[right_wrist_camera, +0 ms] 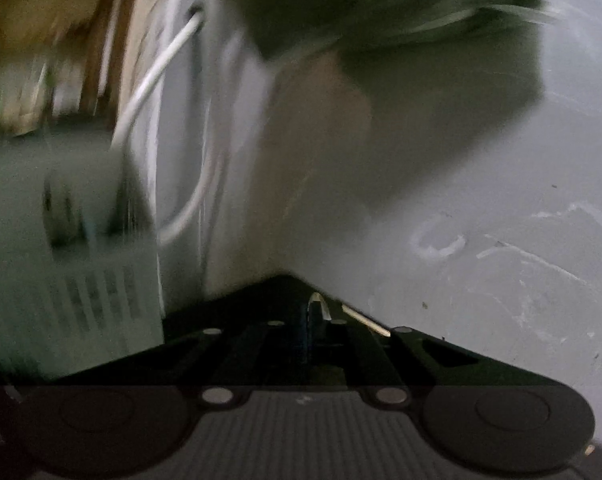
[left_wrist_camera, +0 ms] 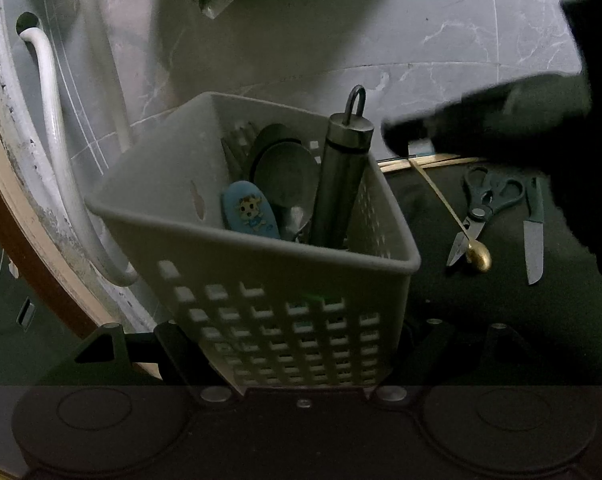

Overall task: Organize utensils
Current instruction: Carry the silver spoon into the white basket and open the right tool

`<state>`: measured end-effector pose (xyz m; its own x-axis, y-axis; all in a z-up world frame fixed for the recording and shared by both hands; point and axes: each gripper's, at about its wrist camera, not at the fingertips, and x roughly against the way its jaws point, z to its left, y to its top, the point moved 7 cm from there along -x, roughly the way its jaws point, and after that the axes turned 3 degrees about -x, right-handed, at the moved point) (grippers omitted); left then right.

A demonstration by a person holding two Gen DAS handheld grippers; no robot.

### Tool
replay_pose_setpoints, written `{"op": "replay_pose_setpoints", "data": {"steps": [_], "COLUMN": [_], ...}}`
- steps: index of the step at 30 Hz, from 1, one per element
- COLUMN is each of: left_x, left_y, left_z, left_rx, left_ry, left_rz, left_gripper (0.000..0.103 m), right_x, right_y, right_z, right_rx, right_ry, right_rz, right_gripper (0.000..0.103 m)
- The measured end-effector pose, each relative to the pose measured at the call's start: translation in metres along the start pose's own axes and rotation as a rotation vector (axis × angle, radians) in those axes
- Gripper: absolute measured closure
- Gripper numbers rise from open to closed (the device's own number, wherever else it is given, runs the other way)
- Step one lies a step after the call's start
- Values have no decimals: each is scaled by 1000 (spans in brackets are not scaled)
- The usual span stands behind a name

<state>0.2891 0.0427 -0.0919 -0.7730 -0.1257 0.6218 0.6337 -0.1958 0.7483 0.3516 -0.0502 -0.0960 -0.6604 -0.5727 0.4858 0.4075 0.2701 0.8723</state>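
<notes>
Gold spoon (left_wrist_camera: 478, 258) slanted, bowl down

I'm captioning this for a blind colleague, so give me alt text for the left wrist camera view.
A grey perforated utensil basket, gripped by the left gripper, holds spoons, a blue cartoon handle and a steel cylinder. To its right the right gripper lifts a gold spoon by its handle, above scissors and a knife.

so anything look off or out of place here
The gold spoon hangs by its handle from the right gripper, bowl over the scissors. The utensil basket, held in the left gripper, looks tilted.
</notes>
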Motion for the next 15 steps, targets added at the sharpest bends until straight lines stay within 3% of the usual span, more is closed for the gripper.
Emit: {"op": "replay_pose_setpoints", "data": {"steps": [8,15], "left_x": [1,0], "left_y": [-1,1], "left_z": [1,0], "left_rx": [0,2], "left_ry": [0,0], "left_rz": [6,6], "left_gripper": [20,20], "right_x": [41,79], "right_y": [63,111], "right_z": [-32,-43], "right_rx": [-406,-631], "right_ry": [181,426], "right_rz": [-160,-270], "right_gripper": [103,103]}}
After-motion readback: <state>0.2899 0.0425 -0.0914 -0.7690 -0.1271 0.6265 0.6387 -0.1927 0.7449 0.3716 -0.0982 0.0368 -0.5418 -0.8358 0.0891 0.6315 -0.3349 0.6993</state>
